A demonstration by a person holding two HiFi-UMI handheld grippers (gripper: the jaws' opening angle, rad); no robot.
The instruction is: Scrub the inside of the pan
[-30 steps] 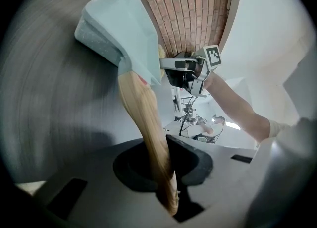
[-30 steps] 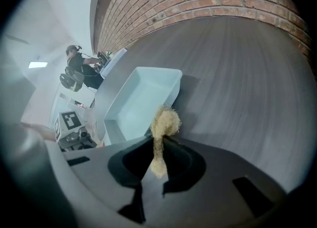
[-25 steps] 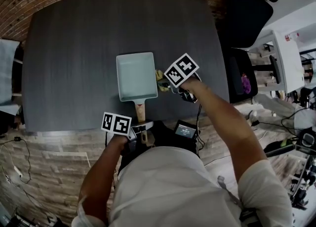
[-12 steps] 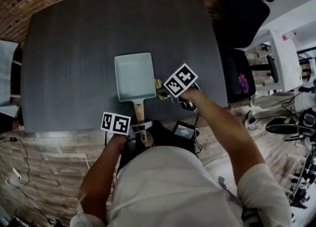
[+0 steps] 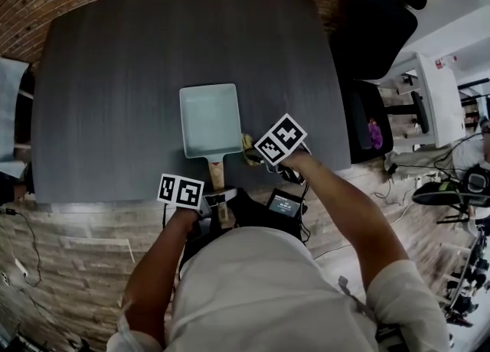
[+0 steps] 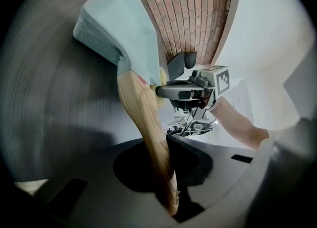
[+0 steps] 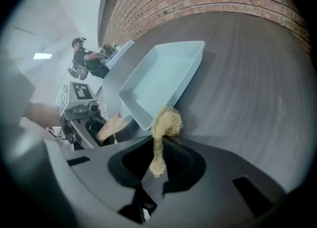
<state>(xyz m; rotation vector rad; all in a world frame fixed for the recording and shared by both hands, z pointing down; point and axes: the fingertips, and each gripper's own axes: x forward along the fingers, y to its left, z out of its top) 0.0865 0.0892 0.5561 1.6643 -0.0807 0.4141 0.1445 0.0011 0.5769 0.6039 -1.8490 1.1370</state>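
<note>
On table (image 5: 115, 75), left gripper (image 6: 166, 192) clamps handle (image 6: 143, 123) at 6 o'clock, steadying pan (image 5: 210, 119); right gripper (image 7: 157, 165) pinches scrubber (image 7: 167, 122) by 4 o'clock corner.

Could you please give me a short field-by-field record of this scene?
pan: light blue, rectangular, on the dark table
left gripper: shut on the pan's wooden handle
right gripper: shut on a yellowish fibrous scrubber
scrubber position: outside the pan, beside its near right corner
pan inside: nothing in it
</note>
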